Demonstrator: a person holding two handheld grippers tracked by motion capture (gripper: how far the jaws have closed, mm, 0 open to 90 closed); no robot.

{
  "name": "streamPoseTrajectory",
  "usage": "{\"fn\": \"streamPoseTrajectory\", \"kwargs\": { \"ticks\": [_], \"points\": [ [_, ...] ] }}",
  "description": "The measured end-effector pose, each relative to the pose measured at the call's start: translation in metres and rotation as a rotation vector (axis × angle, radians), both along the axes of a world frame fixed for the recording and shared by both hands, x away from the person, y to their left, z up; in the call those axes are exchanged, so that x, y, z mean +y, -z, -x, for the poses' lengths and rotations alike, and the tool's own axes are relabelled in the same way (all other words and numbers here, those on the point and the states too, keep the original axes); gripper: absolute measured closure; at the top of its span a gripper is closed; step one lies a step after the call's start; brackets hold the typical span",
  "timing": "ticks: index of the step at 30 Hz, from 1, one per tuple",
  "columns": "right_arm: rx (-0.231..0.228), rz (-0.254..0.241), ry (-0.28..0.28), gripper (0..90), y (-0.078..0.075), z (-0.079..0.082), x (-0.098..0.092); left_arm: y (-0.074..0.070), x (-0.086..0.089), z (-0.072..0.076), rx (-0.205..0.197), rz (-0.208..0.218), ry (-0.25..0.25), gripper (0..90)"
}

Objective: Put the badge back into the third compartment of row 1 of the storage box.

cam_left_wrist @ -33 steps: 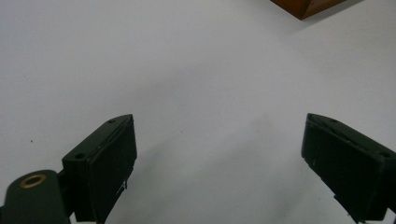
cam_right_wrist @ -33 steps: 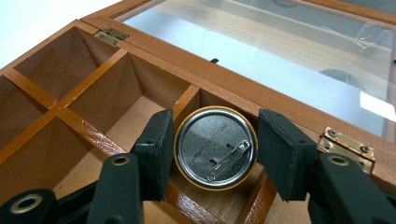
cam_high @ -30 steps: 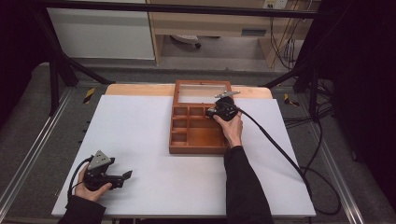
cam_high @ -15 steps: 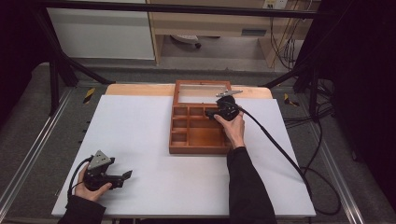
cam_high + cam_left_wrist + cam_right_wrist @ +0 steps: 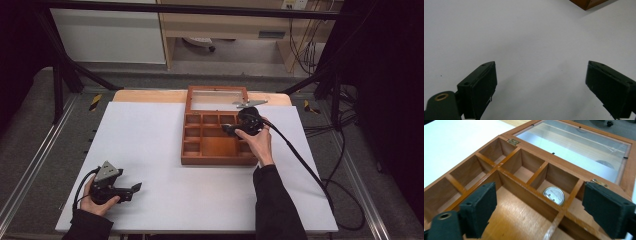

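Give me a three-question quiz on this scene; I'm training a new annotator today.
1. True or false: the left gripper is over the wooden box.
2. What lies in a small compartment by the hinges: A a key, B a round silver disc, C a coin stack?
3. The box's glass lid is ____ (open/closed).

Key: 1 false, it rests on the white table; 2 B; 3 open. The right gripper hovers over the box, jaws apart.

In the right gripper view, the wooden box [image 5: 524, 182] runs off the lower and right edges. A small round disc [image 5: 553, 194] sits half hidden behind a divider. In the left gripper view, the box's corner [image 5: 590, 3] is clipped at top right.
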State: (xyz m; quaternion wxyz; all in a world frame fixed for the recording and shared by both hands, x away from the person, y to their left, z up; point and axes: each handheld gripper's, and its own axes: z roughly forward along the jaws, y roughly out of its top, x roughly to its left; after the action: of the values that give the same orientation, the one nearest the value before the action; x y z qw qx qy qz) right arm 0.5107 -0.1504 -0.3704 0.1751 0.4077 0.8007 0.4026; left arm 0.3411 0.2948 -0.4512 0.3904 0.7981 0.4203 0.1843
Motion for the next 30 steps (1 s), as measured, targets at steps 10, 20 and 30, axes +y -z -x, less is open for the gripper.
{"fn": "streamPoseTrajectory", "kwargs": {
  "ticks": [10,20,30],
  "points": [
    [-0.001,0.007,-0.025,2.1,-0.007,0.028,-0.018,0.000,-0.001,0.000,0.003,-0.002,0.000,9.2],
    [0.006,-0.023,-0.034,1.0,0.000,0.062,-0.040,0.000,-0.002,0.000,0.006,-0.004,0.003,8.4],
    [0.023,-0.044,-0.043,0.9,0.018,0.095,-0.064,0.000,-0.003,0.000,0.008,-0.004,0.006,7.7]
  ]
}}
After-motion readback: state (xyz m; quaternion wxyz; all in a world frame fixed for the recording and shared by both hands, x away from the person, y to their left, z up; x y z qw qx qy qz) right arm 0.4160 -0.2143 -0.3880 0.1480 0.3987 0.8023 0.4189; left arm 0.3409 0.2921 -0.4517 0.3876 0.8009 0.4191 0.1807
